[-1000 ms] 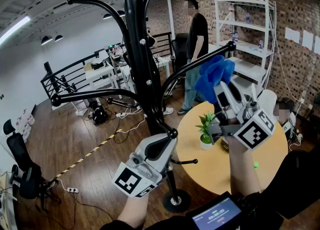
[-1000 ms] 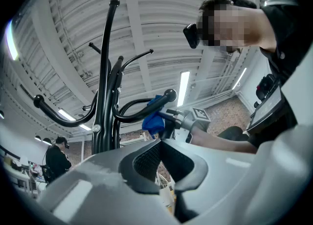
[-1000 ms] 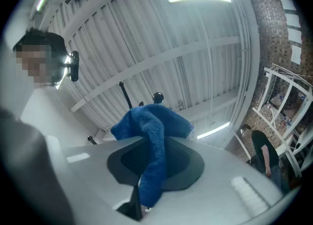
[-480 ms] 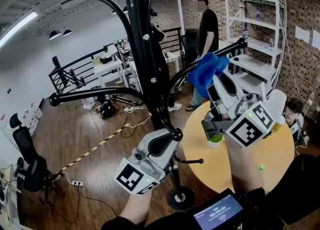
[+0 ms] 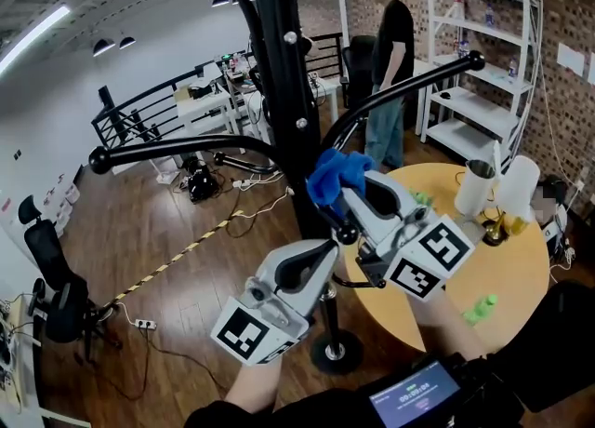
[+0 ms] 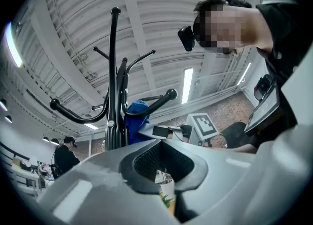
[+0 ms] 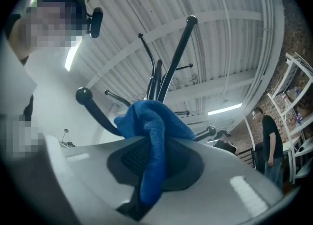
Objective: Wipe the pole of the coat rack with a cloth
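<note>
Coat rack pole (image 5: 284, 91) stands upright at centre, its black arms curving out to both sides. The left gripper (image 5: 299, 266), low and near in front of the pole, has its jaws together on nothing. Just right of the pole, the blue cloth (image 5: 337, 173) is pinched tight in the right gripper (image 5: 361, 201), bunched at the pole's right flank; actual contact is hard to confirm. This looks like the start of a wiping stroke. The next move calls for pressing the cloth on and sliding it along the pole, clear of the arms.

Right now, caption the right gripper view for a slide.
Right gripper clamps a blue cloth, coat rack pole rising behind it.
</note>
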The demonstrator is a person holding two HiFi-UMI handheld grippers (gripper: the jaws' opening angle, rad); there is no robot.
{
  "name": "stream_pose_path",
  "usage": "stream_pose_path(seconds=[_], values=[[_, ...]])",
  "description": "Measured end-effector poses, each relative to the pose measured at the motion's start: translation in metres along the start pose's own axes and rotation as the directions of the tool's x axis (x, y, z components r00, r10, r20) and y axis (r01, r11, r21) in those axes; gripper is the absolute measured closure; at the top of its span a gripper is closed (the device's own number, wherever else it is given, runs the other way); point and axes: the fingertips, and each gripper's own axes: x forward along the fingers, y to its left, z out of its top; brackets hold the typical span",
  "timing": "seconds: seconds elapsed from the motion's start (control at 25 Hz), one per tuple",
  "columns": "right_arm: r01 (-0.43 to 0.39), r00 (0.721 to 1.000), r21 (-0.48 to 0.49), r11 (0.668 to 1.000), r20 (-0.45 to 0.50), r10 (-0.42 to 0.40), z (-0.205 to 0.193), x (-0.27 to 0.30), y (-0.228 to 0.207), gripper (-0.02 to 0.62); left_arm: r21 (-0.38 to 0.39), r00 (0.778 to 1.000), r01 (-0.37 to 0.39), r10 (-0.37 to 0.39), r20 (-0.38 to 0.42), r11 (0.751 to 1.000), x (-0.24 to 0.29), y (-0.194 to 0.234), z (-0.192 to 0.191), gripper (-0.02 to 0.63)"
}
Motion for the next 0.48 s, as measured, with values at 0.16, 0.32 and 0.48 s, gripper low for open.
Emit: stream_pose_path(seconds=[0.16,0.32,0.48], values=[[0.042,0.994,-0.004,0.999,-0.100,-0.042,-0.041,-0.014,0.000,0.545,-0.028,0.999,-0.027,0.026,-0.029,0.999,-0.008,0.002,-0.013,0.603],[0.109,0.979,0.053,0.993,-0.178,-0.098,-0.080,-0.035,0.002,0.545,-0.017,0.996,-0.025,0.024,-0.085,1.000,-0.015,0.002,-0.029,0.603],[0.210,0.948,0.153,0.966,-0.274,-0.163,-0.134,-0.060,0.004,0.545,-0.045,0.995,-0.038,0.033,-0.095,0.998,-0.020,0.002,-0.037,0.603]])
